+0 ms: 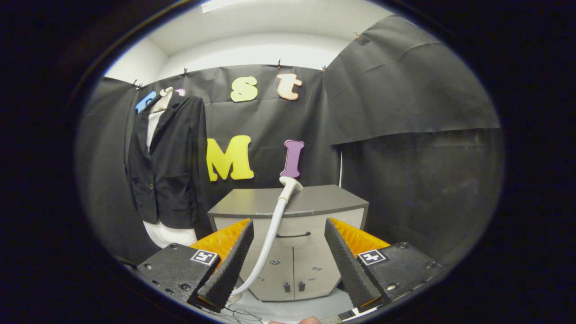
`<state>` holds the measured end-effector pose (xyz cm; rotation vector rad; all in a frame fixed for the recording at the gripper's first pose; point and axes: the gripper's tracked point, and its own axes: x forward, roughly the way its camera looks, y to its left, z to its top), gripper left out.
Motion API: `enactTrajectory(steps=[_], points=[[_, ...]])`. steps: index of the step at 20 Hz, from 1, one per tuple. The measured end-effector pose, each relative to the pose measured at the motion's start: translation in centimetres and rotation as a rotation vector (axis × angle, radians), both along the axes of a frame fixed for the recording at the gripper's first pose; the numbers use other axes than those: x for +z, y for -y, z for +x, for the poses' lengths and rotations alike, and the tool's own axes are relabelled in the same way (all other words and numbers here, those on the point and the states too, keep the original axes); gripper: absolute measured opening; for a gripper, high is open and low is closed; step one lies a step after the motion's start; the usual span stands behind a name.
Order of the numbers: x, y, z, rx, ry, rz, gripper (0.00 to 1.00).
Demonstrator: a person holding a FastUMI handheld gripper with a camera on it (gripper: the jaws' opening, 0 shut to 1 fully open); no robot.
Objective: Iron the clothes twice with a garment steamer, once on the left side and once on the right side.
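A black jacket (167,166) over a white garment hangs on a form against the black cloth wall, off to the left beyond the fingers. The white garment steamer head (290,183) rests on top of a grey cabinet (315,200) straight ahead, and its white hose (269,238) curves down between the fingers toward the floor. My gripper (288,234) stands open, both fingers wide apart. They hold nothing, and the hose passes nearer the left finger without being pressed.
The grey cabinet has a drawer with a dark handle (293,235) and two lower doors. Black cloth walls close the booth behind and to the right. A thin dark cable (243,314) lies on the pale floor near the fingers.
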<state>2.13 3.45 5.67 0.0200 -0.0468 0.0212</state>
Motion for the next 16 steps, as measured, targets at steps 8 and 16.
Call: enactTrajectory(steps=[8, 16], points=[[2.9, -3.9, 3.0, -0.041, -0.061, 0.034, 0.98], [5.1, -5.0, 13.4, 0.018, -0.177, 0.03, 0.99]])
